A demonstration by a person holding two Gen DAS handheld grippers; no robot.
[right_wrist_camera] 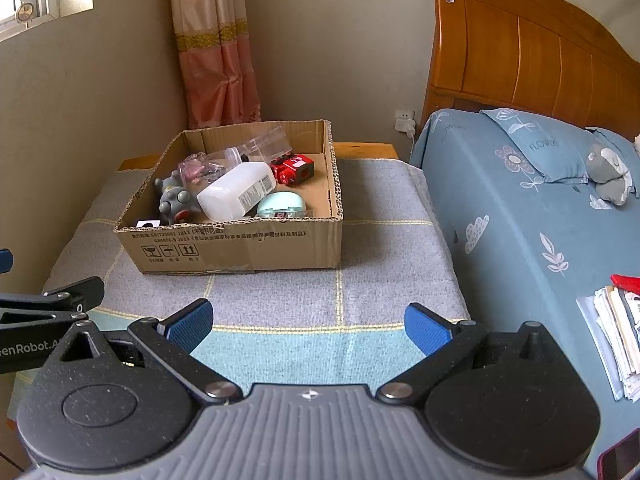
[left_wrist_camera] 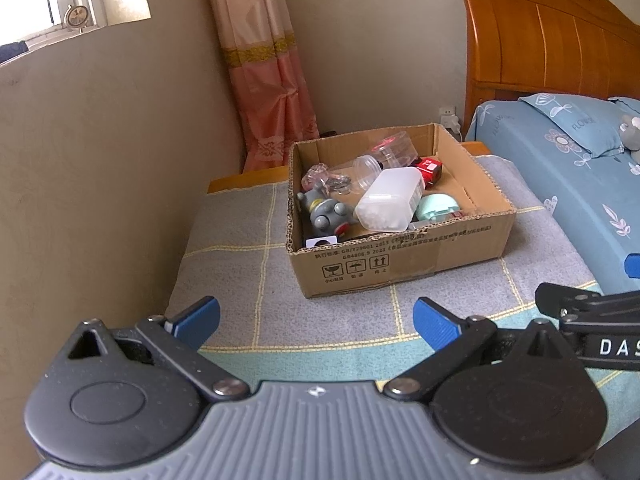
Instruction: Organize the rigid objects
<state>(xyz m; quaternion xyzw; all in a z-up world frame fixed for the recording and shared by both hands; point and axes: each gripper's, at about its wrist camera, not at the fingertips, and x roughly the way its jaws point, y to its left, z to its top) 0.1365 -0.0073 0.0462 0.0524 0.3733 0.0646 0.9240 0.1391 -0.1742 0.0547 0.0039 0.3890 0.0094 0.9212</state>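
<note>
A cardboard box (left_wrist_camera: pixel 400 256) (right_wrist_camera: pixel 240 248) stands on a cloth-covered table. Inside lie a white plastic bottle (left_wrist_camera: pixel 390 200) (right_wrist_camera: pixel 236 192), a grey toy figure (left_wrist_camera: pixel 328 212) (right_wrist_camera: pixel 174 200), a red toy car (left_wrist_camera: pixel 430 170) (right_wrist_camera: pixel 294 169), a mint-green case (left_wrist_camera: pixel 436 206) (right_wrist_camera: pixel 280 204) and clear plastic jars (left_wrist_camera: pixel 384 158) (right_wrist_camera: pixel 260 146). My left gripper (left_wrist_camera: pixel 316 322) is open and empty, well short of the box. My right gripper (right_wrist_camera: pixel 310 324) is open and empty too, also short of the box.
The grey checked table cloth (left_wrist_camera: pixel 240 280) (right_wrist_camera: pixel 380 272) covers the table. A bed with blue bedding (right_wrist_camera: pixel 520 208) and a wooden headboard (right_wrist_camera: pixel 520 48) stands on the right, with a stack of papers (right_wrist_camera: pixel 616 336) and a plush toy (right_wrist_camera: pixel 610 174). A wall is on the left.
</note>
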